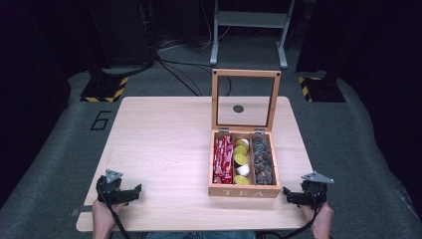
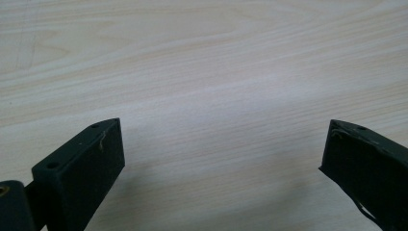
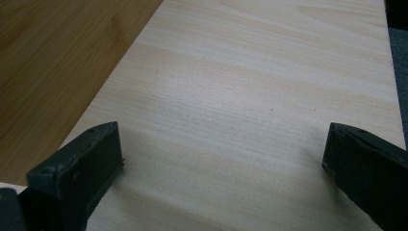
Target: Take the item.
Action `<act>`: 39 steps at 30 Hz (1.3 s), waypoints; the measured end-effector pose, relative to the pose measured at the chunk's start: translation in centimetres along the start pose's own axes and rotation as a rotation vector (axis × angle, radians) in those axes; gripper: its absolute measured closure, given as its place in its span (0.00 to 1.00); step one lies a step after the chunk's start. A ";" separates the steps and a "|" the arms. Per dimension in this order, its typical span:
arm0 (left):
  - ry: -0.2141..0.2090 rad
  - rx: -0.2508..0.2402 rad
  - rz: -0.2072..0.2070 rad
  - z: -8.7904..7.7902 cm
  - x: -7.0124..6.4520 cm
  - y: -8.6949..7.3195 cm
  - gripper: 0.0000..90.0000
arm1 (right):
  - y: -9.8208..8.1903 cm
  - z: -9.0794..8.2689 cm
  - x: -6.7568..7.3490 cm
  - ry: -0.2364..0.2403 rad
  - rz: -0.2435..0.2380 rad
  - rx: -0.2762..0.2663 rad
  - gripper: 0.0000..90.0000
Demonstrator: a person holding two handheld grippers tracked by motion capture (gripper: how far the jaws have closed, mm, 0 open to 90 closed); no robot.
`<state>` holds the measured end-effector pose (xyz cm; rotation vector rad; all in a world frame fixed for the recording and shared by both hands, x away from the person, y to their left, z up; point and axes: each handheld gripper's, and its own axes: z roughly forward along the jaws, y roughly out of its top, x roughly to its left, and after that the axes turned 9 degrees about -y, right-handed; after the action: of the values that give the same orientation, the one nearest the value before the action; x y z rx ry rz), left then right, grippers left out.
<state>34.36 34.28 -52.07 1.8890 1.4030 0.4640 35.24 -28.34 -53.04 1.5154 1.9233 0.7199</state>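
An open wooden tea box stands on the right half of the pale wooden table, its glass lid upright. Its left compartment holds red packets, the middle one yellow and white capsules, and the right one dark packets. My left gripper rests near the front left edge, open, with bare table between its fingers. To the right of the box's front corner lies my right gripper, open over bare table. The box wall shows at its left.
The table's right edge runs close to the right gripper, with grey floor beyond it. Dark stands with yellow-black striped feet and a grey metal frame sit on the floor behind the table.
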 end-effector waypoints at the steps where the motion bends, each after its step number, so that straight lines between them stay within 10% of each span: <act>1: -0.004 -0.008 0.002 -0.1 -0.2 0.1 0.01 | 0.0 0.0 0.0 0.001 -0.001 0.001 0.00; 39: -0.164 -0.127 0.136 -2.0 -5.2 7.9 0.05 | 0.0 0.0 0.0 0.001 -0.007 0.002 0.00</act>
<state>36.55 28.98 -44.27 1.8812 1.1178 0.4422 35.22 -28.39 -53.04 1.5092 1.9294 0.7165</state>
